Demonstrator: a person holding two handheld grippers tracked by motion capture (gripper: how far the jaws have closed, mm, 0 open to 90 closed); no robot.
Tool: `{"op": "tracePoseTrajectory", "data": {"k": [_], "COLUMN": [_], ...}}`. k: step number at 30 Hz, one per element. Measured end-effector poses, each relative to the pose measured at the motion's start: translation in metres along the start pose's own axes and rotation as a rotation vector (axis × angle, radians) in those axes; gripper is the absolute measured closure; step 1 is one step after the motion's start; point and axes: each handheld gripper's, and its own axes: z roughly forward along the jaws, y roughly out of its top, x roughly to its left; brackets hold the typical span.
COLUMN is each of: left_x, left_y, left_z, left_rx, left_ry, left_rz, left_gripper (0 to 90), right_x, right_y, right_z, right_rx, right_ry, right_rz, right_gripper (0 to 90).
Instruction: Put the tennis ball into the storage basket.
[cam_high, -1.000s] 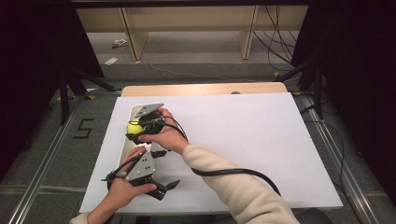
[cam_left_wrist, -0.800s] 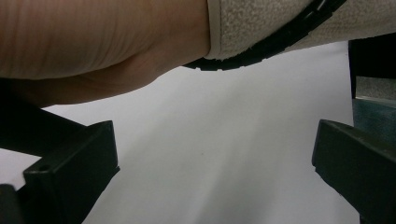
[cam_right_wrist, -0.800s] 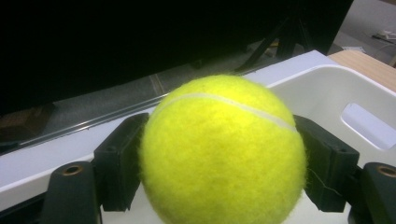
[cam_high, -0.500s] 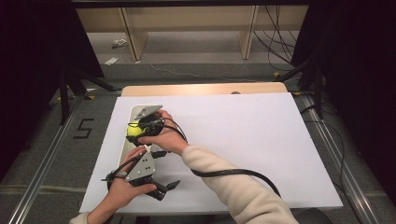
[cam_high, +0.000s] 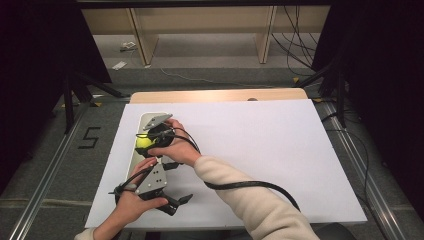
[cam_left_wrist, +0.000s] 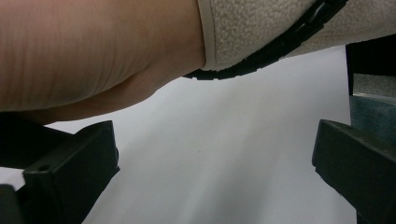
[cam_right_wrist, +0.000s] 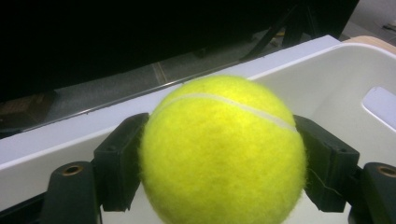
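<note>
The right arm reaches across to the table's left, its hand wrapped on the right gripper (cam_high: 150, 141) over a white tray (cam_high: 145, 120). That gripper's jaws are clamped on a ball (cam_right_wrist: 223, 151), one pad (cam_right_wrist: 122, 161) pressed to each flank; the ball bulges up and forward past the pads, with the tray's wall (cam_right_wrist: 327, 79) just behind it. Nearer the table's front edge, the left hand holds the left gripper (cam_high: 177, 202) low over the sheet (cam_left_wrist: 224, 158), jaws wide apart with nothing between them, the right forearm crossing just above.
</note>
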Motion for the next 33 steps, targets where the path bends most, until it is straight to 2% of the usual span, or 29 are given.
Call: {"op": "tracePoseTrajectory", "data": {"k": [33], "left_x": [-0.0003], "left_y": [0.0], "left_z": [-0.0002], "left_rx": [0.003], "left_ry": [-0.004], "left_rz": [0.003], "left_gripper": [0.0], "right_x": [-0.0013], "right_y": [-0.0014], "right_z": [0.0064], "right_rx": [0.023], "right_ry": [-0.014], "right_rz": [0.007], "right_gripper": [25.8]}}
